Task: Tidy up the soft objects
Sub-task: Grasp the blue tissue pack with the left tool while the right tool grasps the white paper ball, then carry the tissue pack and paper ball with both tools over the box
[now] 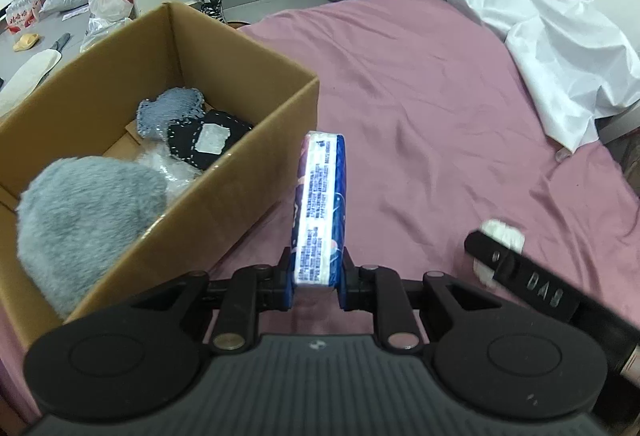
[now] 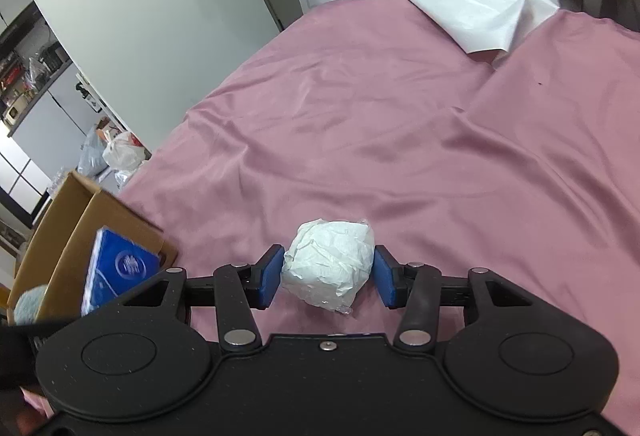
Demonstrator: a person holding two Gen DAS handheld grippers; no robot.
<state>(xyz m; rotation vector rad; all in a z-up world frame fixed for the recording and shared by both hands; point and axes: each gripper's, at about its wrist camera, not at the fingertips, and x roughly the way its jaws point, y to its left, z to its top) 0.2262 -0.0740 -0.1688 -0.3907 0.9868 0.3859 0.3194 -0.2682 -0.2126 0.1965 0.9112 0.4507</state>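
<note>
Tissue pack (image 1: 320,211), blue and white, printed label: clamped upright between the pads of the left gripper (image 1: 316,276), raised above the pink bedsheet (image 1: 420,95) just beside the cardboard box (image 1: 224,175). Box contents: grey plush item (image 1: 88,215), grey knit piece (image 1: 170,107), black cloth (image 1: 208,143). Right wrist view: white wrapped bundle (image 2: 330,264) on the sheet between the pads of the right gripper (image 2: 326,276), left pad touching, right pad's contact uncertain; no earlier frame to compare.
</note>
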